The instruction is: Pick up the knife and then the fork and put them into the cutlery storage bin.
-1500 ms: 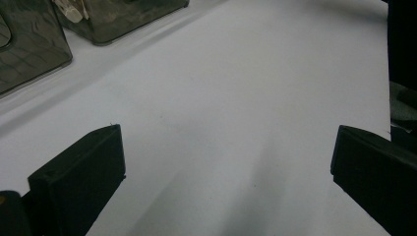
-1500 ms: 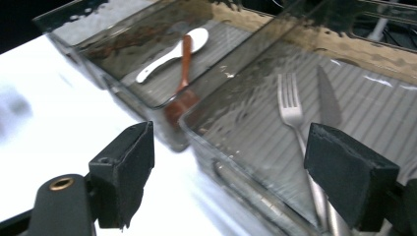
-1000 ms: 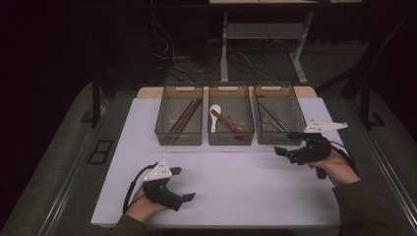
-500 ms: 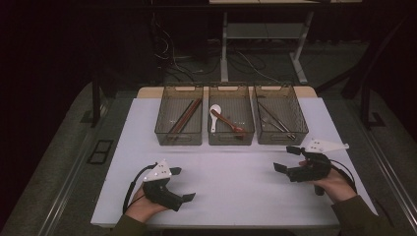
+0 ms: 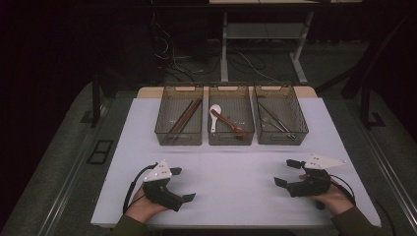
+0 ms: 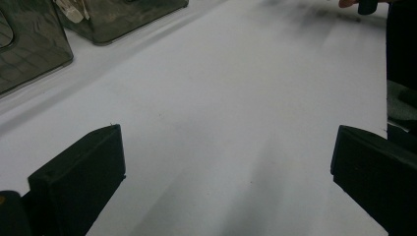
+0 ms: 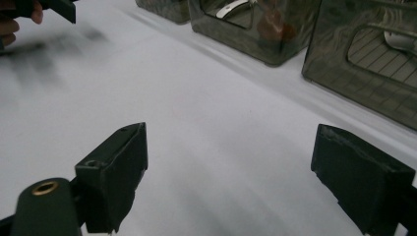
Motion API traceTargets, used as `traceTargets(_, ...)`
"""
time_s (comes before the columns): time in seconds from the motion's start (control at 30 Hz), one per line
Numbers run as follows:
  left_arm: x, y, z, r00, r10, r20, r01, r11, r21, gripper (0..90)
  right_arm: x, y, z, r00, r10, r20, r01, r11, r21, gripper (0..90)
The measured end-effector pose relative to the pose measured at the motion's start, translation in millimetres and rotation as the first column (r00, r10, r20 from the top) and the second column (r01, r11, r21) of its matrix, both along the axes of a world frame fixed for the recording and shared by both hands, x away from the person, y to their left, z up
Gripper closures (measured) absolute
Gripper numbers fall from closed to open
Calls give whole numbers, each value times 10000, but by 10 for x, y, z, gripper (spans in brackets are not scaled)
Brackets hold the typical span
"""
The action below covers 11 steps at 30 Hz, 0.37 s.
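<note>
High view: the left gripper (image 5: 179,184) is rested low on the white table (image 5: 236,162), jaws spread on nothing. Three dim bins (image 5: 231,120) are set well beyond; their utensils are hard to make out. The right gripper (image 5: 286,172) is likewise spread, empty.

High view: fixed overhead at the near side, facing far and down, whole white worktop (image 5: 236,162) in frame. Left and right gripper views: low, close over the worktop, each looking along its own jaws toward the centre. All three share the worktop and the far bins (image 5: 231,118).
</note>
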State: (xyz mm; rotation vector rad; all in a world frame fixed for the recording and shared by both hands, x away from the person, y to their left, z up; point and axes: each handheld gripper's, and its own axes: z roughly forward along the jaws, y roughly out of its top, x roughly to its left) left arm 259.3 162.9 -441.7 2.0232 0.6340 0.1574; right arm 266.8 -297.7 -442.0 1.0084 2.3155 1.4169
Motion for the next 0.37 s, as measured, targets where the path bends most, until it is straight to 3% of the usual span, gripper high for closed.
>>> traceTargets(0.37,0,3,-6,10000,-8,-18,8,10000,25,0,-51,48,-66,9996,248,-105,-251,9995,-204,136)
